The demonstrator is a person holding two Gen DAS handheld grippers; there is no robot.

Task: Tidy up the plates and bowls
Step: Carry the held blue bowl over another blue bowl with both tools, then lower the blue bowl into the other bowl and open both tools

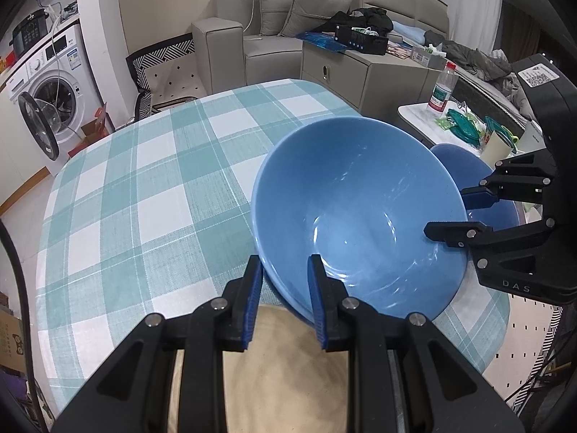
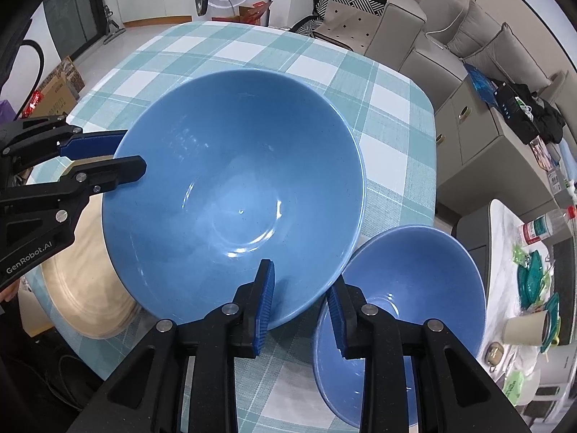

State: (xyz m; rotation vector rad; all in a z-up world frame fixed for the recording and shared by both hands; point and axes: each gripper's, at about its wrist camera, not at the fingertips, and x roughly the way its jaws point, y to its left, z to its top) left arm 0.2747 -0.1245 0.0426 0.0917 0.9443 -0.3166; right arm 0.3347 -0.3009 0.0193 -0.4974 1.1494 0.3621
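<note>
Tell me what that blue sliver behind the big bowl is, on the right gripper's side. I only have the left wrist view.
Observer: It is a smaller blue bowl, right beside the large blue bowl and near the table edge. The right gripper straddles the large bowl's rim, and its outer finger hangs over the smaller bowl.
Operator: And the beige surface under my left gripper?
Observer: That is a round beige plate with rings near its rim. The large bowl covers part of it.
</note>
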